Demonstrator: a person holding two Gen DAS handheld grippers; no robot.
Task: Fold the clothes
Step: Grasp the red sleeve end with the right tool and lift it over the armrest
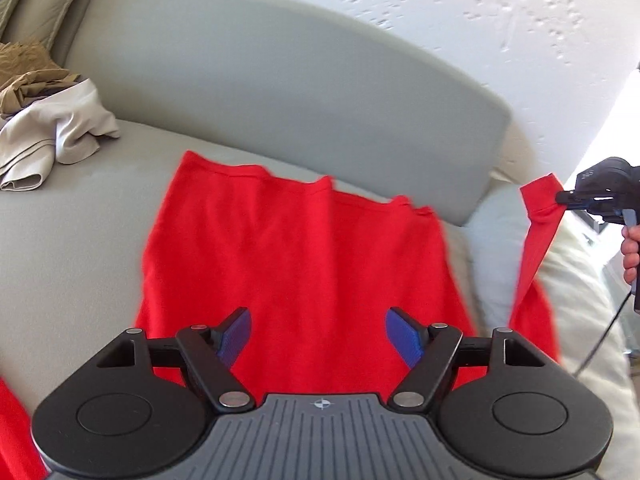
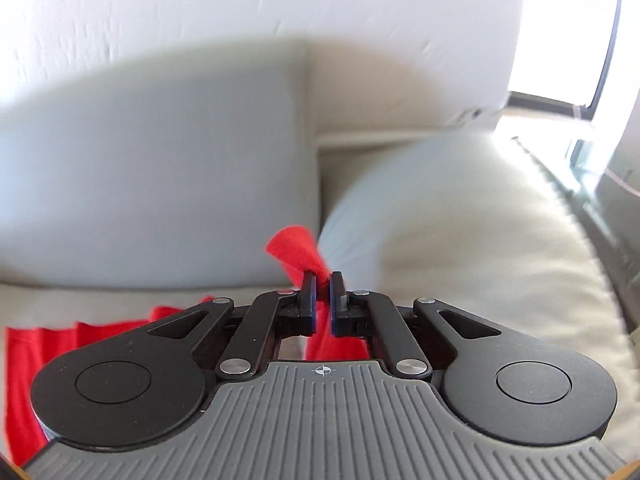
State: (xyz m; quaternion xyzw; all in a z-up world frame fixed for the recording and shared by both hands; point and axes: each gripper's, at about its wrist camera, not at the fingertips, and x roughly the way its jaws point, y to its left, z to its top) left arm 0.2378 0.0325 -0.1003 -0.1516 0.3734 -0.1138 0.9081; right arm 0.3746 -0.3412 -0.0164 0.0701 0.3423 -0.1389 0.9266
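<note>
While most of the red garment lies spread flat across the grey sofa seat, one end of it is lifted off to the side. That end is pinched in the right gripper, whose jaws are nearly closed on a narrow bunch of red cloth; a tuft pokes out past the tips. Left wrist view shows the same grip from outside: the lifted strip hangs taut from the tips down to the cushion, with the person's hand on the handle.

Left gripper: jaws wide, blue pads clear on both sides, nothing between them. It hovers over the near part of the garment; contact with the cloth cannot be told.

Handling, judged from the look:
- Thin, soft knit, light. It drapes and wrinkles freely and shows no stiffness.
- A single pinch gathers it into a rope, as the hanging strip shows, so one hold will not carry a straight edge.
- Not fragile. Slip risk is low with so much cloth bunched between the pads, but drag on the sofa fabric could pull the flat part askew.

Where to hold: probably a hem corner or edge on the near side for the free gripper, so two points keep the fold line straight.

Unfolded beige and tan clothes are piled at the far left of the seat.
</note>
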